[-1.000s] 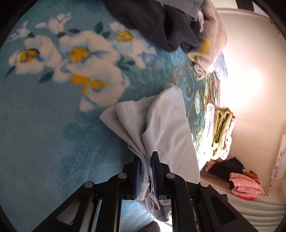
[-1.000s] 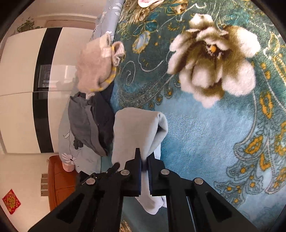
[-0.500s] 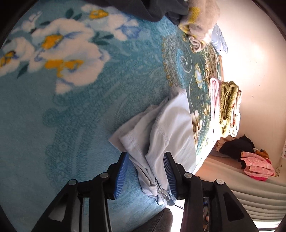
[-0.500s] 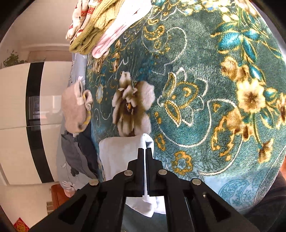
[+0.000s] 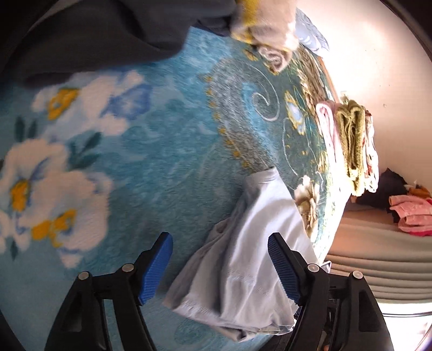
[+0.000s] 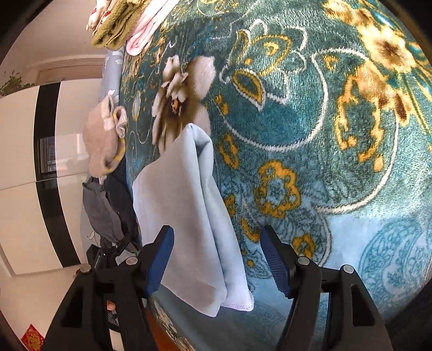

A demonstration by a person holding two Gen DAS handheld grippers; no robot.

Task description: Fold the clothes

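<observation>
A pale blue garment (image 5: 243, 270) lies folded on the teal flowered blanket (image 5: 162, 167). In the left wrist view my left gripper (image 5: 220, 270) hangs over its crumpled end, jaws opening, the cloth between the blue pads (image 5: 155, 270) but not pressed. The right wrist view shows the same garment (image 6: 186, 216) as a long folded strip running away from me. My right gripper (image 6: 217, 259) straddles its near end with jaws opening, and the pads (image 6: 275, 259) stand clear of the cloth.
A stack of folded clothes (image 5: 351, 151) in olive and pink sits at the blanket's far edge, also seen as a folded stack (image 6: 121, 24). A dark grey heap (image 5: 94, 35) and a beige knit (image 6: 104, 140) lie unfolded nearby. More garments (image 5: 410, 210) rest on a surface beyond.
Both grippers, shut on the pale blue garment a second ago, have let go and spread apart. The garment has been carried across the blanket and now lies flat.
</observation>
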